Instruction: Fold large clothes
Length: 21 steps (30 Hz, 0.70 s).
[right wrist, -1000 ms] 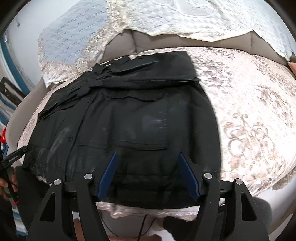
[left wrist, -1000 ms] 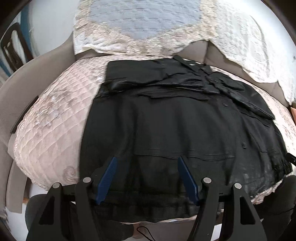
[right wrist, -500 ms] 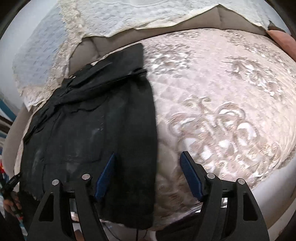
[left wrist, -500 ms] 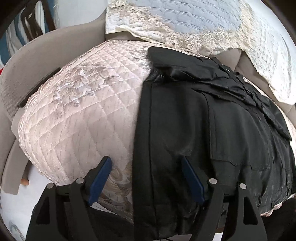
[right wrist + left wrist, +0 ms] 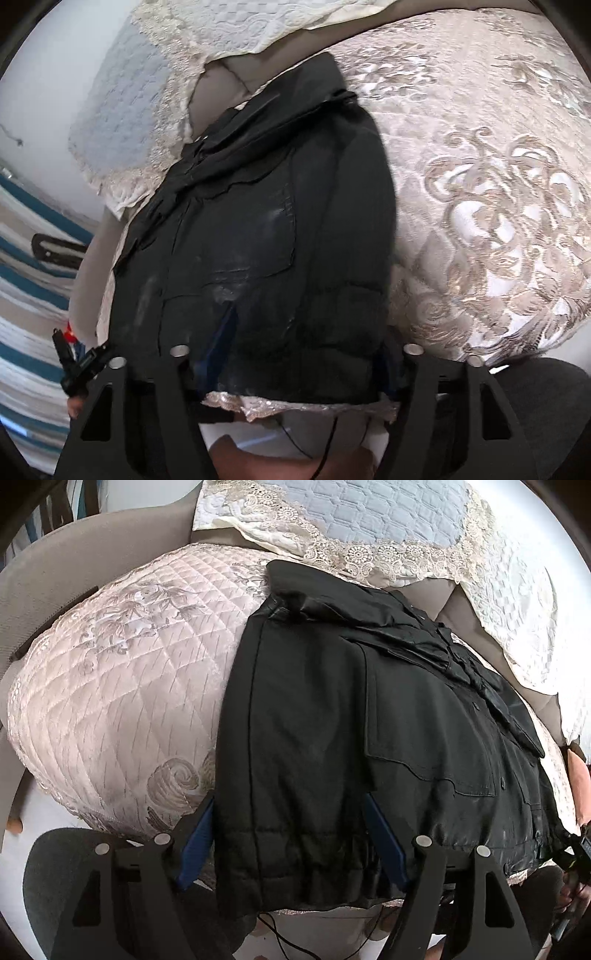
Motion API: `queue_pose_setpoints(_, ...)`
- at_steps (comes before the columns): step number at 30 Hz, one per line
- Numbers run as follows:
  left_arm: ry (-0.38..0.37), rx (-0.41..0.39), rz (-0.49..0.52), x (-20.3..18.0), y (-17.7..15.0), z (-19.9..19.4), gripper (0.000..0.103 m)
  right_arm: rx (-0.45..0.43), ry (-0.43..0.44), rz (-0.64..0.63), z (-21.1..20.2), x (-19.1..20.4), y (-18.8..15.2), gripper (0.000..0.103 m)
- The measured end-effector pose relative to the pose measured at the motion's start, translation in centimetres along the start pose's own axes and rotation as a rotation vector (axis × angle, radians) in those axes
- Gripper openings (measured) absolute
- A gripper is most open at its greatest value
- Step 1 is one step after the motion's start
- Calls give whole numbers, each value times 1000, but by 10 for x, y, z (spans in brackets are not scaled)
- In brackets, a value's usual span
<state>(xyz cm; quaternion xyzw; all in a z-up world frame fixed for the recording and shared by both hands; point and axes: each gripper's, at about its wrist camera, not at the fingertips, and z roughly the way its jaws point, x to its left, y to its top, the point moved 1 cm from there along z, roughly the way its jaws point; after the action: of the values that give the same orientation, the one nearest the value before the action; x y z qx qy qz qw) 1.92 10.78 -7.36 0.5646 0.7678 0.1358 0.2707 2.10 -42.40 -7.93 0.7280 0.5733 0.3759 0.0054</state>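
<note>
A large black jacket [image 5: 369, 716] lies flat on a quilted pink cushion [image 5: 122, 672], collar at the far end and gathered hem at the near edge. My left gripper [image 5: 291, 845] is open, its blue pads either side of the jacket's left hem corner. In the right wrist view the jacket [image 5: 266, 221] fills the middle. My right gripper [image 5: 306, 354] is open at the jacket's right hem corner; the fabric covers part of both pads.
A lace-edged cover [image 5: 369, 524] drapes over the backrest behind the jacket. The grey sofa arm [image 5: 55, 565] curves at the left. The patterned cushion [image 5: 498, 184] stretches right of the jacket. A dark cable [image 5: 288, 938] hangs below the front edge.
Both grippers have moved apart from the hem's middle to its outer corners, the left one leftward and the right one rightward, and come closer to the hem. Both have stayed open.
</note>
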Motion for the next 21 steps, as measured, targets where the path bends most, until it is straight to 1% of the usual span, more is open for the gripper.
queue_pose_setpoints(1, 13, 3, 13, -2, -1, 0, 75, -1, -10, 9, 1, -1, 2, 47)
queue_pose_setpoints(2, 34, 6, 29, -4, -1, 1, 70, -2, -24, 22, 1, -3, 3, 31)
queue_pose_setpoints(3, 59, 6, 40, -5, -2, 0, 65, 1, -25, 34, 2, -7, 4, 23)
queue_pose_setpoints(4, 65, 4, 39, -5, -2, -1, 62, 3, -17, 48, 2, -9, 4, 22)
queue_pose_setpoints(6, 60, -2, 4, 2, -1, -3, 47, 3, -8, 64, 2, -13, 4, 16)
queue_pose_setpoints(7, 58, -4, -15, 7, 0, -5, 43, 3, -13, 65, 3, -13, 4, 15)
queue_pose_setpoints(8, 45, -4, -36, 11, 1, -6, 37, 3, -14, 65, 2, -14, 4, 14)
queue_pose_setpoints(9, 28, -4, -51, 16, 1, -7, 29, 3, -17, 63, 2, -13, 5, 12)
queue_pose_setpoints(11, -19, 3, -75, 21, 3, -10, 17, 4, -18, 59, 1, -11, 5, 11)
queue_pose_setpoints(13, -59, 16, -112, 28, 4, -13, 14, 1, -11, 52, 0, -9, 7, 11)
queue_pose_setpoints(16, -118, 25, -160, 37, 5, -14, 14, 7, -10, 49, 0, -9, 8, 11)
queue_pose_setpoints(20, -179, 44, -238, 50, 2, -11, 17, 20, -7, 53, 1, -12, 8, 11)
queue_pose_setpoints(21, -187, 44, -255, 49, 1, -10, 19, 22, -2, 56, 1, -13, 8, 11)
